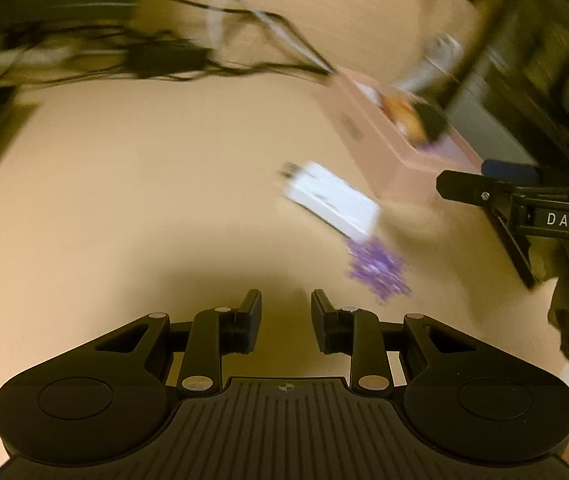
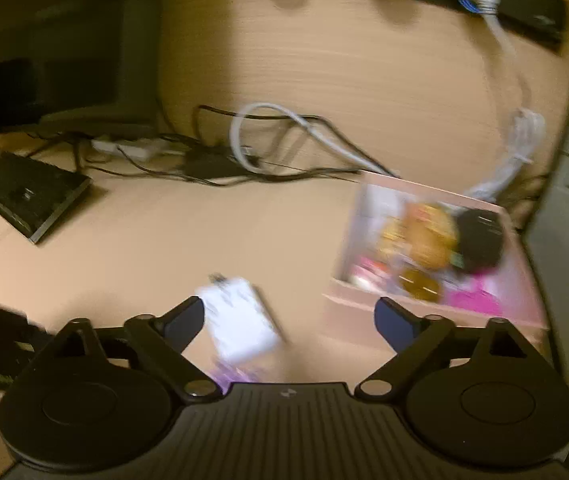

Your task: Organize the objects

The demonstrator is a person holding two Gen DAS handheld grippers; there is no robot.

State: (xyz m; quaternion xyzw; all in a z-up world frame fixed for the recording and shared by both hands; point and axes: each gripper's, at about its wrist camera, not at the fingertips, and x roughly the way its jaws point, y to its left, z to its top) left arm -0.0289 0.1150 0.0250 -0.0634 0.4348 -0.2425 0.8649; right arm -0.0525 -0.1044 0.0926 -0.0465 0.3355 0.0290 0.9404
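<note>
White card [image 2: 240,324] lies on the table [image 2: 144,248] beside the pink box [image 2: 364,304]; right gripper [image 2: 289,320] jaws spread wide, left gripper [image 1: 286,318] jaws narrowly apart, both empty.

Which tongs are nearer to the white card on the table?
Right. The right tongs stand open just over the white card; the left tongs are farther back, with bare table between.

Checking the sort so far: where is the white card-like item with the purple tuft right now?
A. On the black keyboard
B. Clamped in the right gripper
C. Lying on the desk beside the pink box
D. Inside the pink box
C. The white item lies flat on the desk, outside the pink box, and the right gripper stands open above it, pads clear of it.
</note>
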